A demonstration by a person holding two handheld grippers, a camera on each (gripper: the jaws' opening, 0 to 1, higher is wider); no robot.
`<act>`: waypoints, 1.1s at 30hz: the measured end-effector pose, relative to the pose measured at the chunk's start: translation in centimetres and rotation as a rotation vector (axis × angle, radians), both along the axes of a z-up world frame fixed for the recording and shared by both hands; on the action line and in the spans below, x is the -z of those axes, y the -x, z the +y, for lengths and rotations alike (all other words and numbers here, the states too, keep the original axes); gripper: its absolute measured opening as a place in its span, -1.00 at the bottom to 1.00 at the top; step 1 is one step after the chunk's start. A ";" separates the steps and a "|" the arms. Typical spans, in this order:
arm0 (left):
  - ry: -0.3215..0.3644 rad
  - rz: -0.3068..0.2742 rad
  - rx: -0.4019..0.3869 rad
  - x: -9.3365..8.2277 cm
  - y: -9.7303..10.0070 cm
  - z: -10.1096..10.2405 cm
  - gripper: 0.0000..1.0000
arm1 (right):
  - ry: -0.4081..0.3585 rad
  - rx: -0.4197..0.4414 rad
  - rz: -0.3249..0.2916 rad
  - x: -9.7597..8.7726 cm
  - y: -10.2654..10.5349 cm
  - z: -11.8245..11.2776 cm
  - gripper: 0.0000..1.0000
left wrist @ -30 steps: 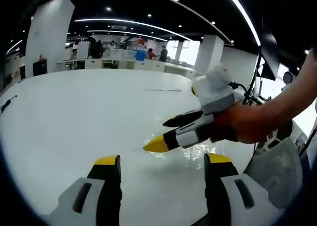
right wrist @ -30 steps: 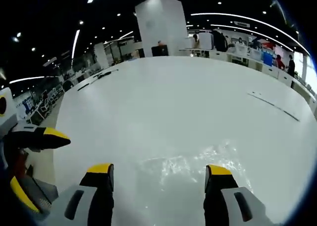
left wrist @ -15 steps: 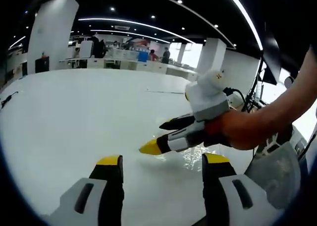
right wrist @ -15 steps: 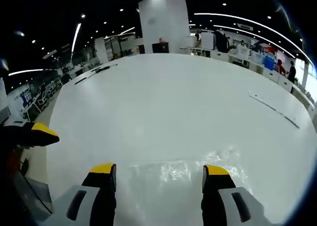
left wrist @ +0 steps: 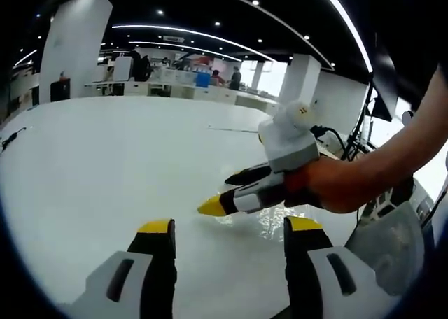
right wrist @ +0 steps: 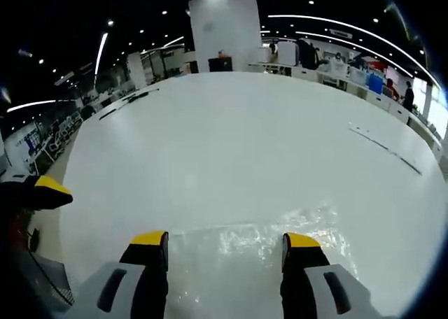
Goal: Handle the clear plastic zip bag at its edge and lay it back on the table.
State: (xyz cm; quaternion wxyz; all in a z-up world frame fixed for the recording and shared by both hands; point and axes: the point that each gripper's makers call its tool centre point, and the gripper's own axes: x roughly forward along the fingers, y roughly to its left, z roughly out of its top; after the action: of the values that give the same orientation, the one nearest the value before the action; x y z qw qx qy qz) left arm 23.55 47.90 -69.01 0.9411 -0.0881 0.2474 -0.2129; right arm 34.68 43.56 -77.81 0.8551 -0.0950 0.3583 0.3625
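Your left gripper (left wrist: 227, 227) is wide open with nothing between its yellow-tipped jaws, low over the white table (left wrist: 105, 158). Your right gripper (right wrist: 224, 240) is likewise spread and holds nothing. The clear plastic zip bag (right wrist: 266, 238) lies flat on the table, its edge between the right jaws; in the left gripper view the right gripper's yellow tip sits just above the bag (left wrist: 269, 221)
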 end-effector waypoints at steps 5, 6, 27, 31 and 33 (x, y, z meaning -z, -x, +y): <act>-0.004 0.004 0.004 0.1 0.0 -0.1 0.21 | 0.053 -0.036 -0.042 0.2 -0.1 -0.4 0.17; -0.006 0.005 0.004 0.2 0.0 0.0 0.21 | 0.077 -0.048 -0.056 0.3 -0.1 -0.5 0.14; -0.005 0.023 0.007 0.2 0.2 -0.2 0.11 | 0.073 -0.047 -0.067 -0.2 0.2 -0.9 -0.18; -0.006 0.028 0.009 0.3 0.3 -0.2 0.08 | 0.071 -0.061 -0.072 -0.4 0.3 -0.6 -0.39; -0.006 0.031 0.010 0.2 0.3 -0.3 0.06 | 0.073 -0.060 -0.072 -0.2 0.1 -0.6 -0.50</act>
State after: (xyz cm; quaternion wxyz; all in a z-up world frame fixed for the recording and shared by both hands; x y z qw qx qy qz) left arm 23.22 47.64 -69.25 0.9363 -0.0874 0.2629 -0.2157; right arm 34.61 42.93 -77.59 0.8521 -0.1496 0.3373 0.3713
